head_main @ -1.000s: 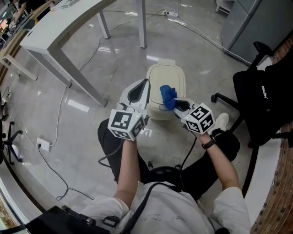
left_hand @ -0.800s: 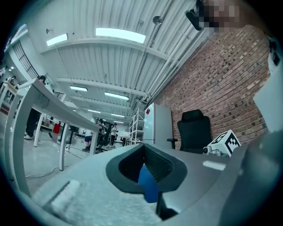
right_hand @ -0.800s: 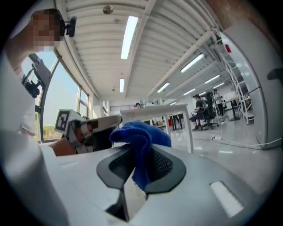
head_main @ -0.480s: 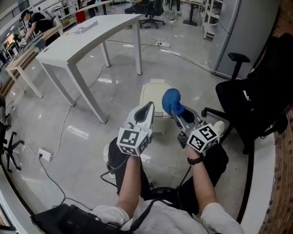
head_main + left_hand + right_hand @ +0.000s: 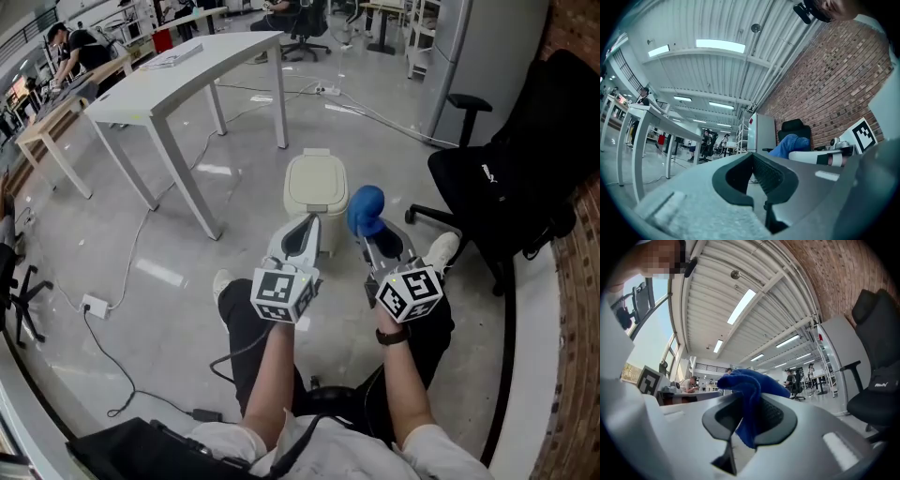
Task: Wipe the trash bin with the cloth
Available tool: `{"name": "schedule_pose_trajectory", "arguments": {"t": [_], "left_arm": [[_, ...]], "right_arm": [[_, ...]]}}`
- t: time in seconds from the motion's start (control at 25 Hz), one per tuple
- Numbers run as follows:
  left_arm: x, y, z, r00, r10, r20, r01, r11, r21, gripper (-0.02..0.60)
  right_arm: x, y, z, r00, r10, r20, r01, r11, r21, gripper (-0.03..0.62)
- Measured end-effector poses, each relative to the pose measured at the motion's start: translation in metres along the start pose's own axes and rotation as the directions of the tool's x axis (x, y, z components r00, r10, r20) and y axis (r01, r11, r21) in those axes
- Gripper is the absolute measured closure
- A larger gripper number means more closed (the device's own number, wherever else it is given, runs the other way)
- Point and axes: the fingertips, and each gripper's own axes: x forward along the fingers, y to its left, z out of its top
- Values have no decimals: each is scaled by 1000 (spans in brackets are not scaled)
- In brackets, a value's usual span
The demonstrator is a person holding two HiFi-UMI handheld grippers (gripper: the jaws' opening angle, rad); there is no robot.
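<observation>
Seated view over the work area. My right gripper (image 5: pixel 371 232) is clenched on the blue cloth (image 5: pixel 365 208), which bunches above the jaw tips and hangs a short tail between the pads in the right gripper view. My left gripper (image 5: pixel 303 230) has its jaws pressed together with nothing between them. The trash bin (image 5: pixel 316 186), cream with its lid down, stands on the floor just beyond both tips and a little left of the cloth. It is apart from the cloth, so no wiping contact is made here. Hazards, as I judge them: (a) the cloth is pinched by one fold only, so a hard drag across the lid could pull it free. (b) The bin looks light and unbraced, and a sideways stroke could slide or tip it on the glossy floor unless the left gripper steadies it. (c) The lid seems hinged at the back, though it is too small in the head view for me to be sure, and pressure near that edge could spring it open. (d) Both gripper cameras aim up at the ceiling and the far room, so neither shows the bin, leaving me only the head view to judge contact. (e) The office chair (image 5: pixel 487 178) stands near on the right and could crowd a wide swing of that arm.
</observation>
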Motion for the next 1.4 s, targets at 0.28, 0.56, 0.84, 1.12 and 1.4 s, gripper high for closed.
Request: {"name": "schedule_pose_trajectory", "arguments": {"t": [0.28,0.56,0.84,1.12,1.4], "left_arm": [[-31,-25,18,1000,-17,-4,17,1000,12,580],[-48,-13,32,999,36,24,-37,998,55,580],[-49,0,27,998,64,9,-64,997,39,580],[-33,8,17,998,66,-4,-66,997,31,580],[-23,-5,11,1000,14,-14,-14,1000,18,580]], "right_arm": [[-33,28,3,999,-53,7,53,999,-2,522],[-28,43,14,996,-91,20,92,996,-15,523],[-20,46,9,994,-112,-5,112,994,-1,523],[-11,33,-1,991,-130,-22,129,991,-25,524],[-12,39,-9,991,-125,-44,125,992,-10,524]]}}
